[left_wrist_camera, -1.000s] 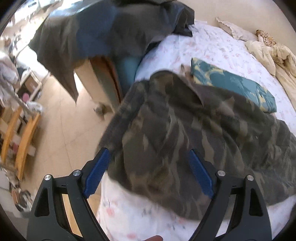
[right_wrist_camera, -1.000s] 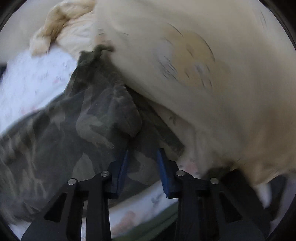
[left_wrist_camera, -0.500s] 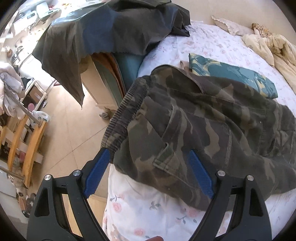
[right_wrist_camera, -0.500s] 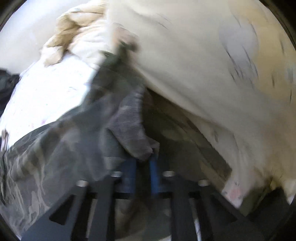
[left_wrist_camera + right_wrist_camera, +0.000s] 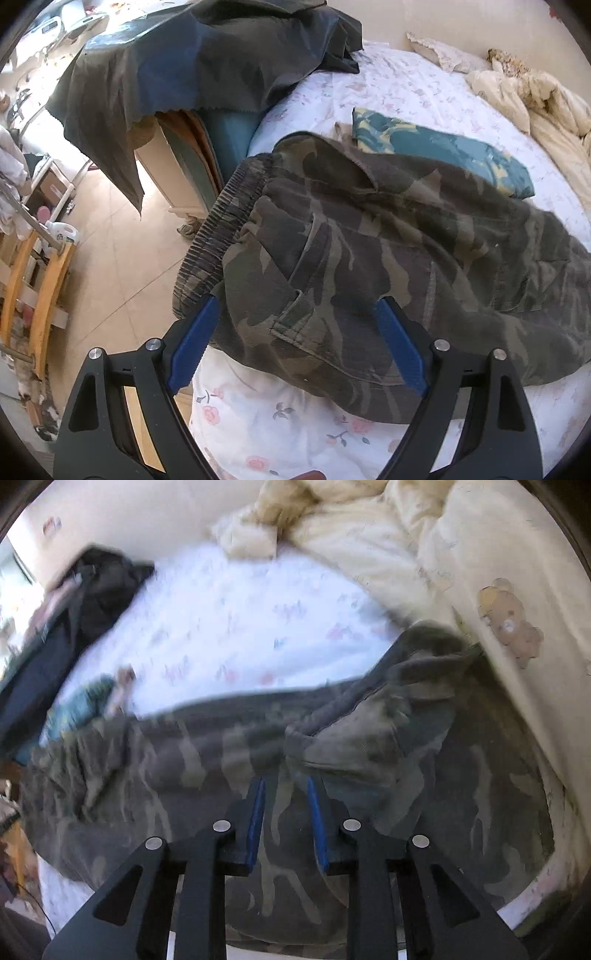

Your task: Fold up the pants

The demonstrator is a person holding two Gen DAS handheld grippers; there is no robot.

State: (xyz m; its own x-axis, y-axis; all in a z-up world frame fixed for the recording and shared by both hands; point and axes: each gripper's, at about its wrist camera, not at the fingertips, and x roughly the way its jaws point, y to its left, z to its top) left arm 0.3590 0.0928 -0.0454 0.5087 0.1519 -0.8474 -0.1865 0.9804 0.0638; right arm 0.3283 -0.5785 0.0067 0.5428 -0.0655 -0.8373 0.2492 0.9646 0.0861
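Camouflage pants lie spread across the white floral bed sheet, with the ribbed waistband hanging over the bed's left edge. My left gripper is open, its blue pads straddling the pocket area near the waistband. In the right wrist view the pants are blurred, and a folded-over leg end lies ahead. My right gripper hovers over the fabric, with a narrow gap between its pads and nothing in it.
A teal patterned cloth lies beyond the pants. A dark sheet drapes over furniture at the bed's left. A cream duvet is heaped on the right. Tiled floor and wooden racks lie left of the bed.
My right gripper closed on the pant leg, dragged it leftward across the bed, then reopened slightly. The left gripper stayed open while the pants settled flatter.
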